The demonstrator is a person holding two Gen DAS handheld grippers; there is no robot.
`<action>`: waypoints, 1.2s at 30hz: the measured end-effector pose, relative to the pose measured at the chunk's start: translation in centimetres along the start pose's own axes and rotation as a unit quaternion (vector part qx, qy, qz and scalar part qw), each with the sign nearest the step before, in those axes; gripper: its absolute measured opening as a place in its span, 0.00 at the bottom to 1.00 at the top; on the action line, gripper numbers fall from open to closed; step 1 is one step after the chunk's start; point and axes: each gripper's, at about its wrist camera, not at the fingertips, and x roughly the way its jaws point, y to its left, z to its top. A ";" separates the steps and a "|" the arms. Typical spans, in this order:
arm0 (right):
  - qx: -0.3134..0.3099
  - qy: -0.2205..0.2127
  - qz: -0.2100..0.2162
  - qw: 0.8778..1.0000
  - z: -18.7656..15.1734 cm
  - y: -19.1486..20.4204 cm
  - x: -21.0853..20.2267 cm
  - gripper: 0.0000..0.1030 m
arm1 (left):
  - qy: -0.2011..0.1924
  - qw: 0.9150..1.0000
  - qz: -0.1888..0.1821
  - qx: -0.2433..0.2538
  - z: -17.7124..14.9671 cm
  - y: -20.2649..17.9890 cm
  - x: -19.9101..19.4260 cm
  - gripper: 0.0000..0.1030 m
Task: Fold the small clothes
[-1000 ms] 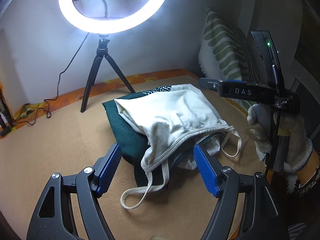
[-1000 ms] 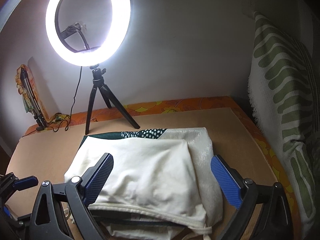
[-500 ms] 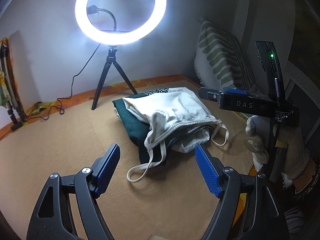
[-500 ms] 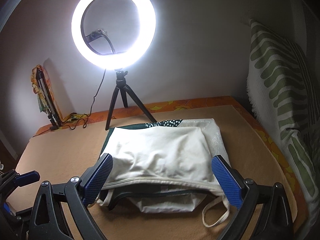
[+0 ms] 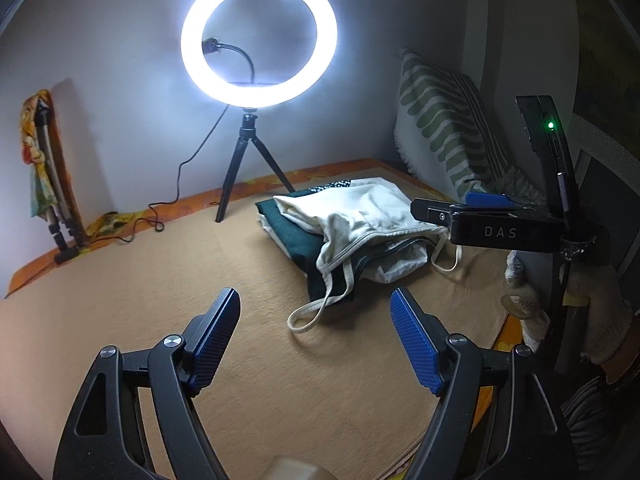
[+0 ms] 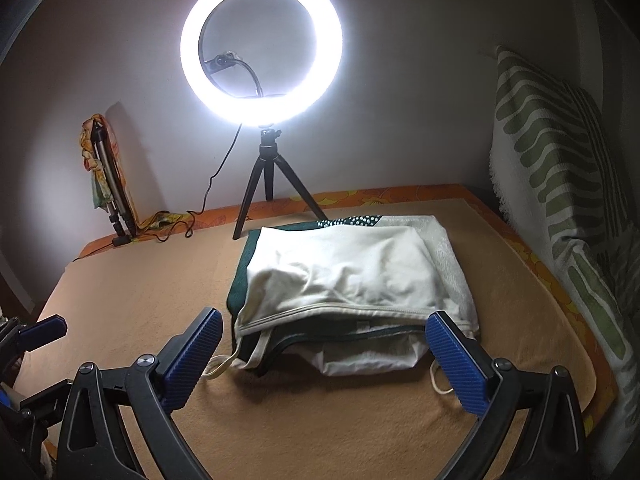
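Observation:
A pile of folded small clothes [image 5: 352, 220] [image 6: 340, 276] lies on the tan blanket [image 5: 160, 280] [image 6: 140, 288]: a cream top with loose straps on top, a dark green garment under it, a dotted piece at the back. My left gripper [image 5: 316, 320] is open and empty, well short of the pile, with one cream strap loop [image 5: 308, 318] lying on the blanket beyond its fingers. My right gripper [image 6: 324, 344] is open too, nothing between its blue pads, just in front of the pile's near edge. A gloved hand [image 5: 592, 300] carries the right gripper in the left wrist view.
A lit ring light on a black tripod [image 5: 256, 36] [image 6: 262, 44] stands behind the pile, its cable trailing left. A green-striped pillow [image 5: 444, 136] [image 6: 560, 168] leans at the right. A folded tripod with cloth [image 5: 48, 184] [image 6: 108, 184] leans against the left wall.
Both grippers have drawn back from the clothes pile, which now looks smaller and farther off. The cream top stays where it lay. Both grippers are still open.

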 end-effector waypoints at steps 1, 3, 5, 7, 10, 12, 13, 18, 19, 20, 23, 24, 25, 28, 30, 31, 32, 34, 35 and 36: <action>0.003 0.001 0.000 1.000 -0.3 0.1 -0.1 1.00 | 0.001 1.000 0.002 -0.001 -0.3 0.2 -0.2 0.80; 0.007 0.000 -0.004 1.000 -0.8 0.3 -0.3 1.00 | 0.000 1.000 0.004 -0.004 -0.7 0.5 -0.4 0.81; 0.011 -0.001 -0.008 1.000 -1.2 0.5 -0.6 1.00 | 0.002 1.000 0.009 -0.007 -1.2 0.8 -0.5 0.81; 0.016 -0.001 -0.009 1.000 -1.6 0.5 -0.7 1.00 | 0.004 1.000 0.020 -0.012 -1.6 1.0 -0.6 0.81; 0.022 -0.001 -0.015 1.000 -2.1 0.7 -0.8 1.00 | 0.004 1.000 0.023 -0.020 -1.9 1.3 -0.8 0.81; 0.019 -0.004 -0.029 0.999 -2.4 0.9 -0.9 1.00 | 0.001 1.000 0.022 -0.020 -2.1 1.4 -0.9 0.81; 0.018 -0.006 -0.034 0.999 -2.5 1.0 -1.0 1.00 | 0.000 1.000 0.022 -0.019 -2.2 1.4 -1.1 0.81; 0.016 -0.013 -0.041 0.999 -2.9 1.5 -1.6 1.00 | 0.004 0.999 0.031 -0.019 -2.3 1.4 -1.5 0.86; 0.014 -0.016 -0.045 0.999 -2.9 1.7 -1.7 1.00 | 0.003 0.999 0.031 -0.021 -2.3 1.4 -1.7 0.88; 0.012 -0.020 -0.049 0.999 -3.0 1.9 -1.9 1.00 | 0.001 0.999 0.031 -0.022 -2.4 1.4 -1.8 0.89; 0.012 -0.028 -0.048 0.998 -3.1 2.2 -2.4 1.00 | -0.001 0.999 0.042 -0.020 -2.4 1.2 -2.3 0.99; 0.012 -0.030 -0.047 0.998 -3.1 2.3 -2.5 1.00 | -0.002 0.999 0.048 -0.018 -2.5 1.2 -2.4 0.99; 0.012 -0.031 -0.047 0.998 -3.1 2.3 -2.6 1.00 | -0.004 0.998 0.053 -0.017 -2.5 1.1 -2.5 0.99; 0.011 -0.032 -0.046 0.998 -3.1 2.6 -2.6 1.00 | -0.003 0.999 0.048 -0.023 -2.7 1.3 -2.8 0.99; 0.009 -0.032 -0.047 0.998 -3.2 2.8 -2.6 1.00 | 0.001 0.999 0.046 -0.027 -2.9 1.4 -2.8 0.99; 0.008 -0.032 -0.046 0.998 -3.3 3.0 -2.6 1.00 | 0.003 0.999 0.047 -0.027 -3.0 1.4 -2.8 0.99; 0.008 -0.032 -0.044 0.998 -3.3 3.1 -2.7 1.00 | 0.003 0.998 0.049 -0.026 -3.1 1.4 -2.9 0.99; 0.007 -0.032 -0.044 0.998 -3.4 3.2 -2.7 1.00 | 0.003 0.998 0.051 -0.027 -3.2 1.5 -3.0 0.99; 0.007 -0.032 -0.045 0.998 -3.4 3.3 -2.7 1.00 | 0.003 0.998 0.050 -0.029 -3.3 1.6 -3.1 0.99; 0.008 -0.033 -0.046 0.998 -3.4 3.3 -2.8 1.00 | 0.002 0.998 0.050 -0.030 -3.3 1.6 -3.1 0.99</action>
